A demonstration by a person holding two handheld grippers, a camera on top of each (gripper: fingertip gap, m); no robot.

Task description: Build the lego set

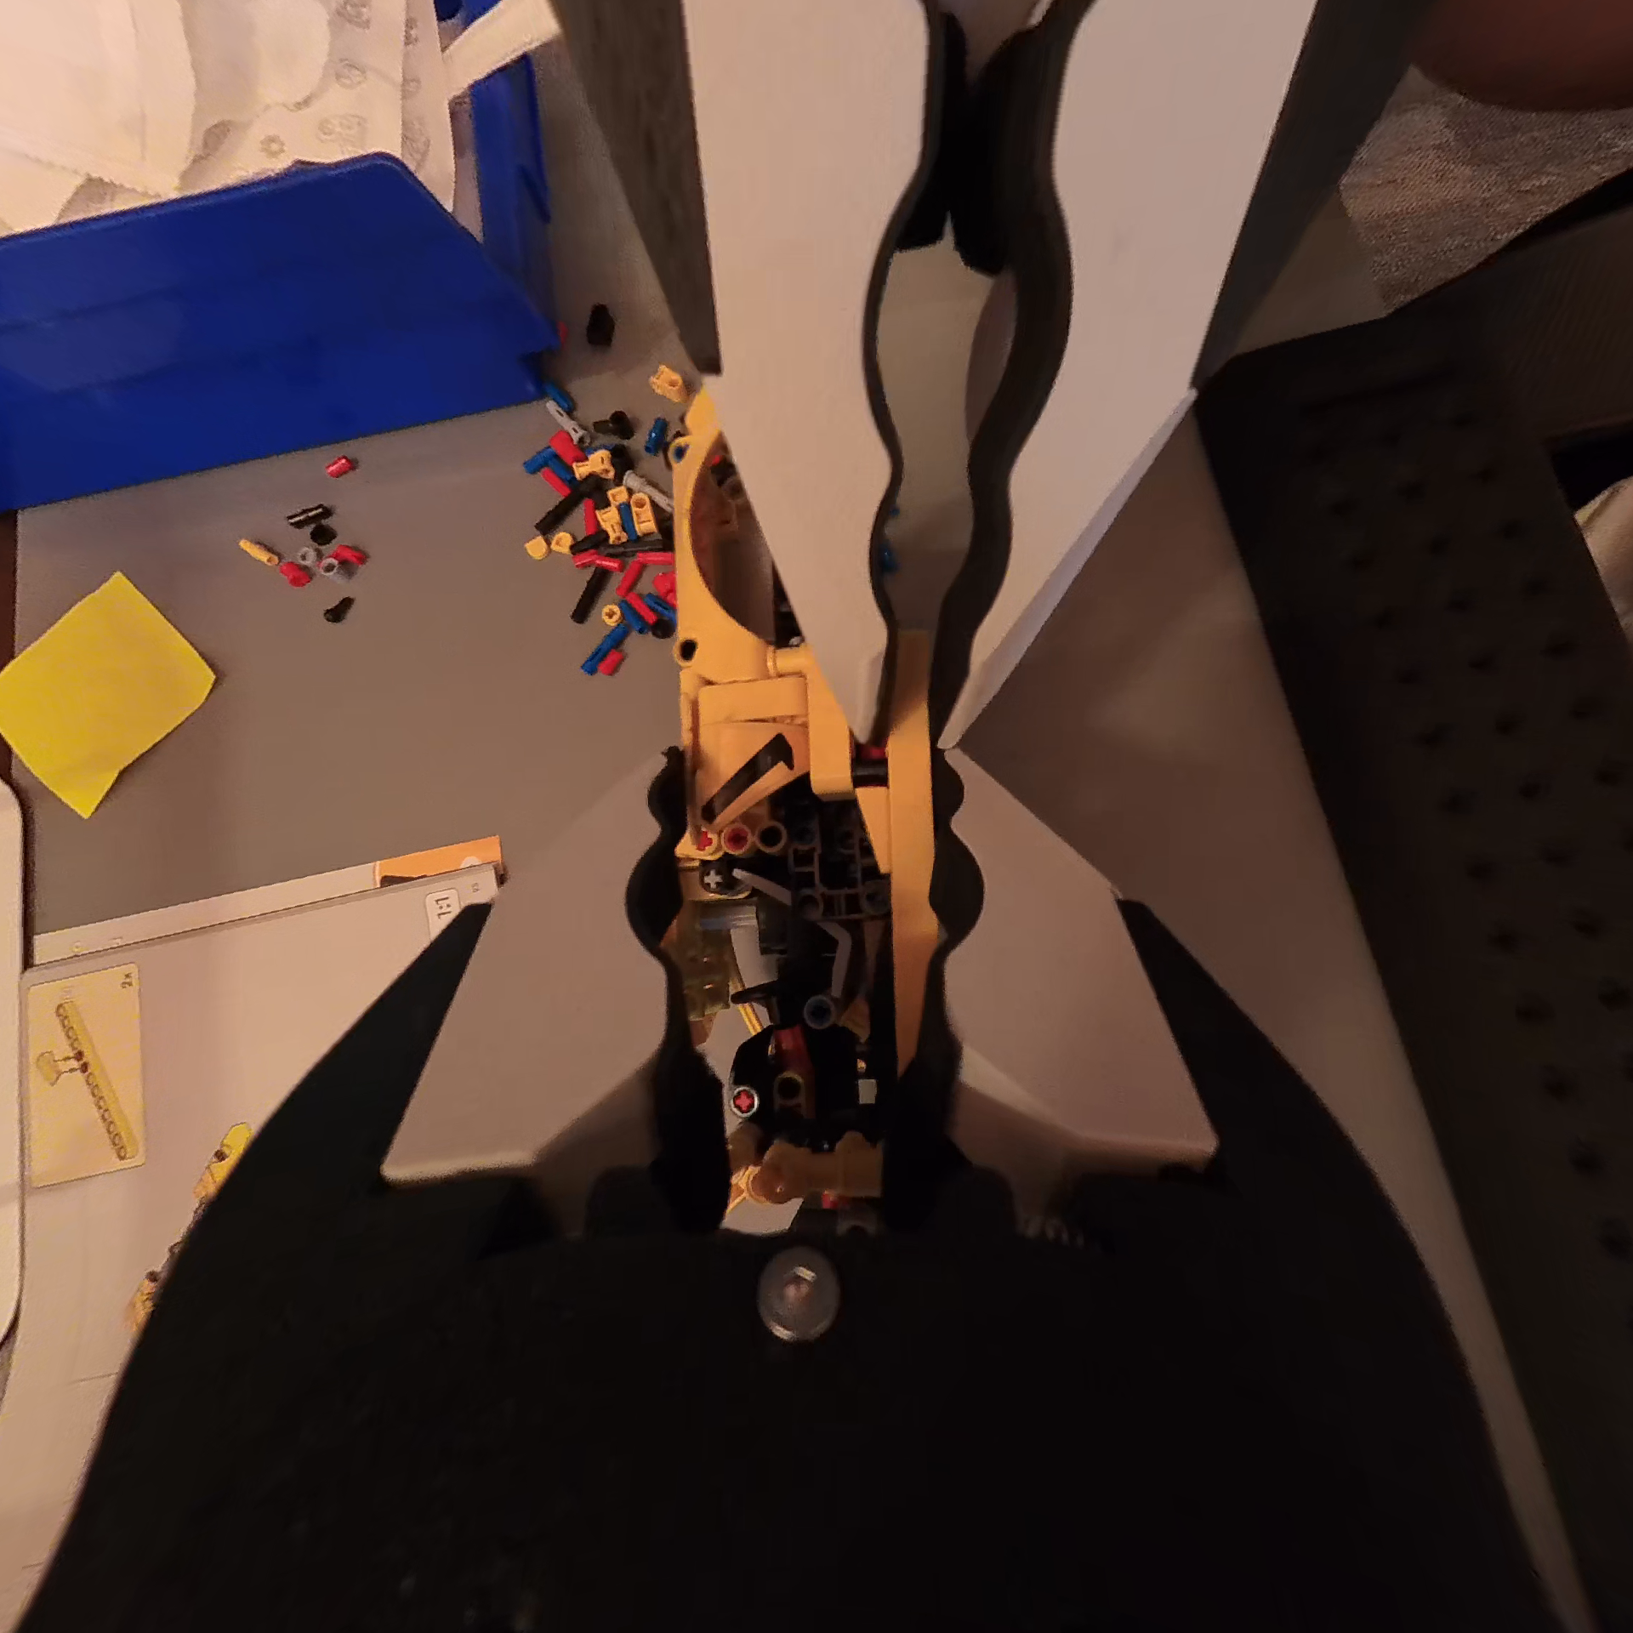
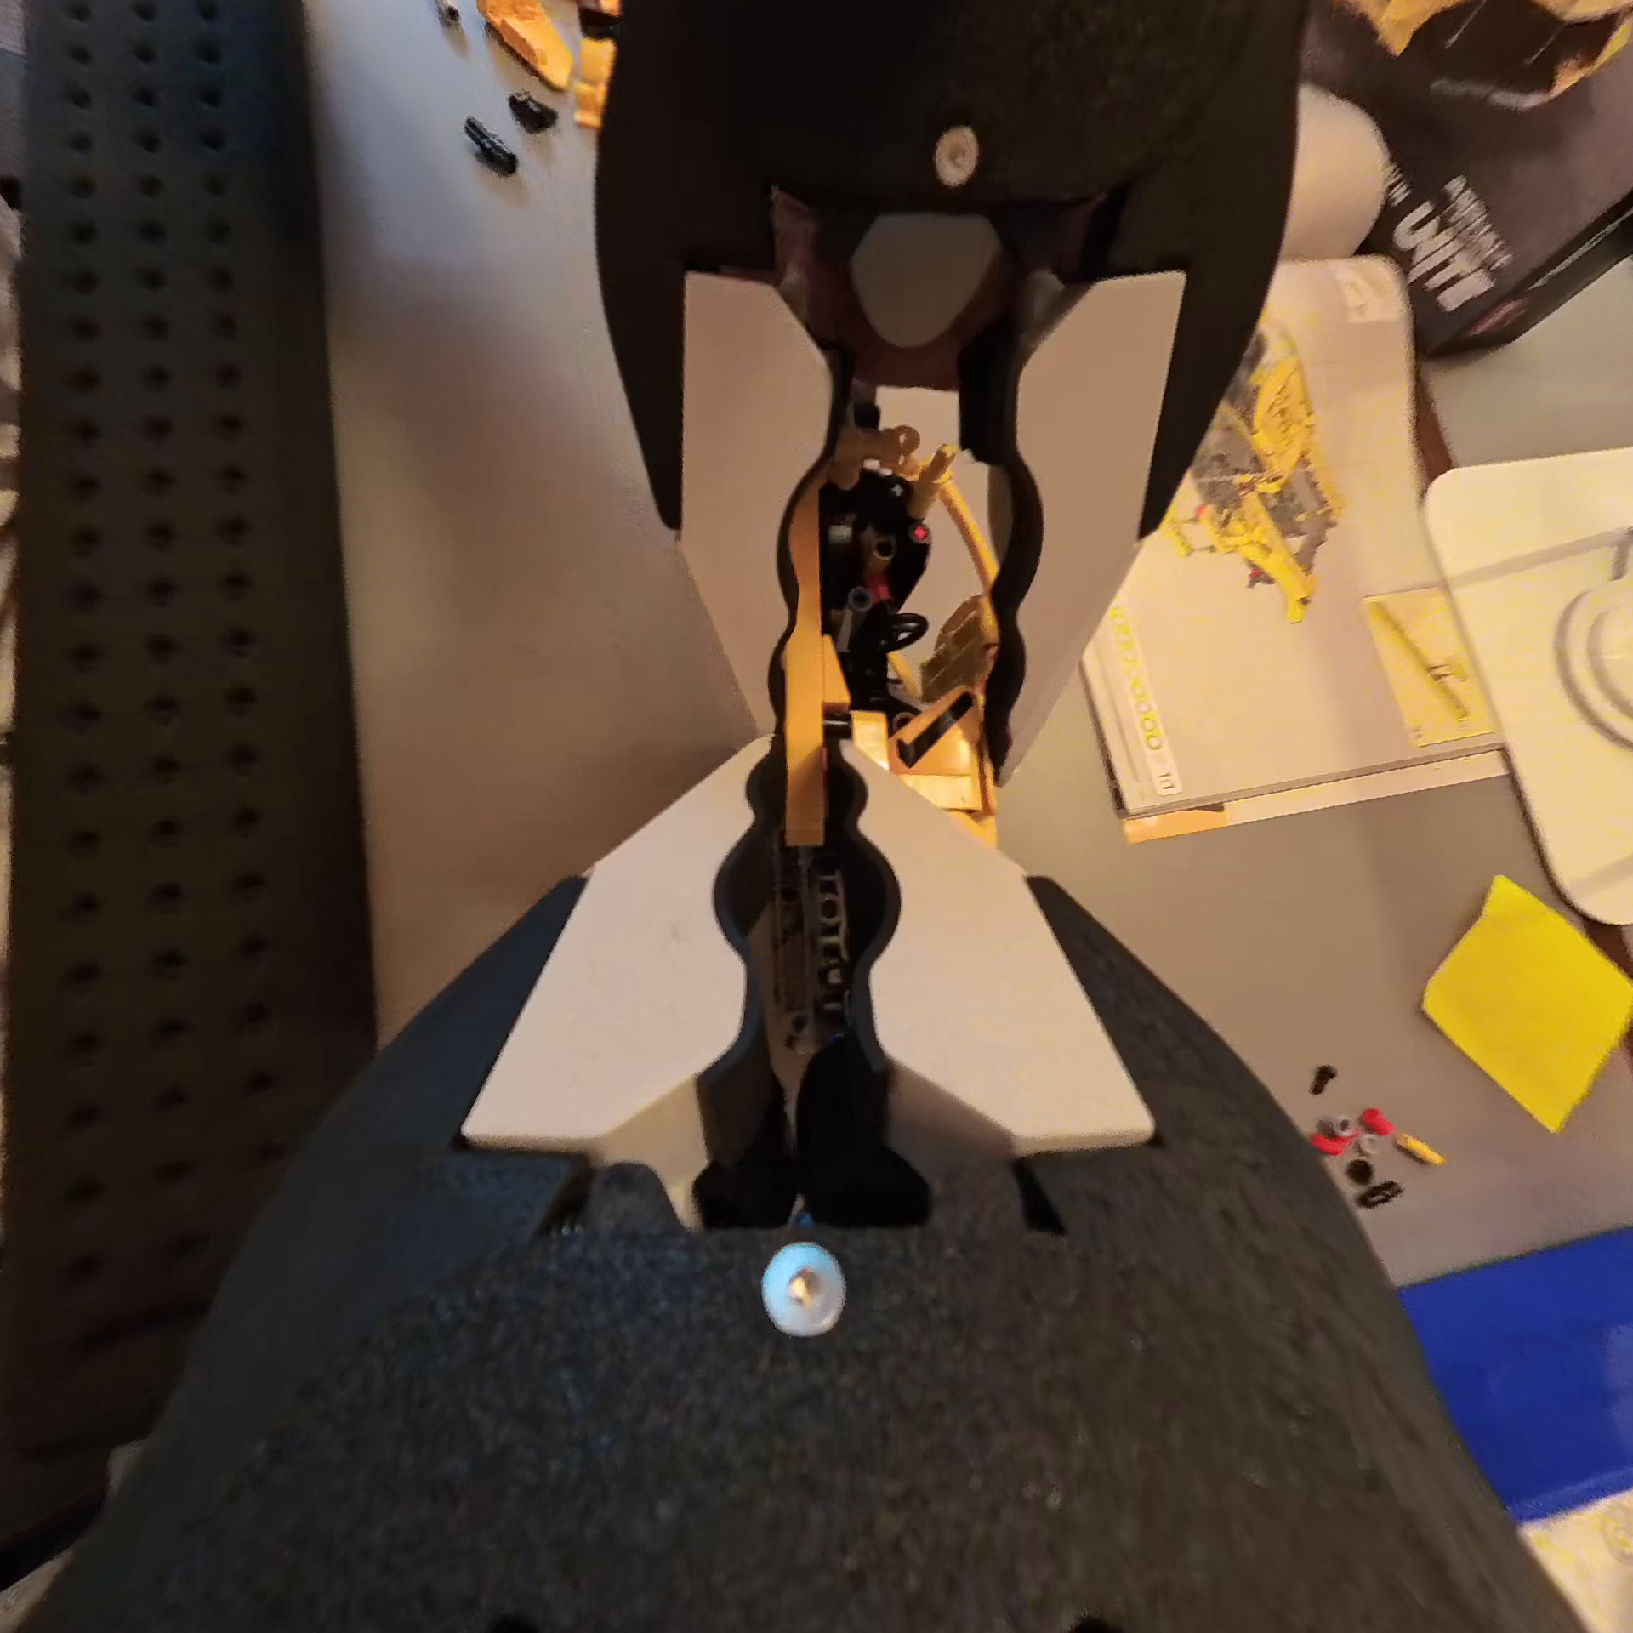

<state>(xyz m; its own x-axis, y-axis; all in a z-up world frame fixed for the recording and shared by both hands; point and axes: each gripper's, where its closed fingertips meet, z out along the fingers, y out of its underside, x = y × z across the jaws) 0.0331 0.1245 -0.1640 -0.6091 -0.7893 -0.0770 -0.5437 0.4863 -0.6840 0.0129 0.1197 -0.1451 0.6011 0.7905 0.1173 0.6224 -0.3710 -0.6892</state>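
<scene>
A partly built yellow and black lego model [image 1: 778, 884] is held above the grey table. My left gripper [image 1: 808, 769] is shut on its body, one wavy black pad on each side. My right gripper [image 1: 906, 733] comes in from the far side, tip to tip with the left. It is shut on a long yellow beam [image 1: 910, 839] along the model's right side. In the right wrist view, my right gripper [image 2: 806, 751] pinches that beam [image 2: 804, 707], and a black beam lies between its pads. The left gripper [image 2: 884, 751] holds the model [image 2: 884, 565] opposite.
Loose lego pins [image 1: 610, 548] lie on the table by a blue bin [image 1: 247, 327]. A yellow note [image 1: 97, 689] and an instruction booklet [image 1: 221, 1016] lie at the left. A black perforated mat [image 2: 168, 619], a dark box [image 2: 1458, 177] and a white tray [image 2: 1546, 663] ring the table. Less than 4 cm separates the two grippers' tips.
</scene>
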